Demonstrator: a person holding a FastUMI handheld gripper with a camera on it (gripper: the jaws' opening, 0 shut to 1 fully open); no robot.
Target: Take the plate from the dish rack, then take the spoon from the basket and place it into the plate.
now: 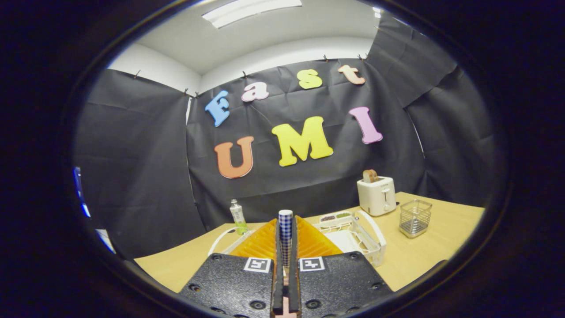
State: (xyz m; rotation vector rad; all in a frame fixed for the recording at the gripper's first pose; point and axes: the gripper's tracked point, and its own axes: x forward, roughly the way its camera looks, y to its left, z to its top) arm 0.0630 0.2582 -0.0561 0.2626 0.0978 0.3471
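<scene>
Gripper view: low in the centre of the frame, the gripper has its fingers pressed together on the blue-and-white checked handle of the spoon, which stands upright. Directly behind it lies the orange plate, next to the white dish rack. At the right, on the wooden table, stand a wire basket and a toaster. A bottle stands left of the plate.

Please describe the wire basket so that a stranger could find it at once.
Start at the white toaster on the wooden table, well beyond the hand-held gripper, which is shut on a checked handle. The basket stands just beside it, apart: a small square metal cage, see-through, unlike the white dish rack.
</scene>
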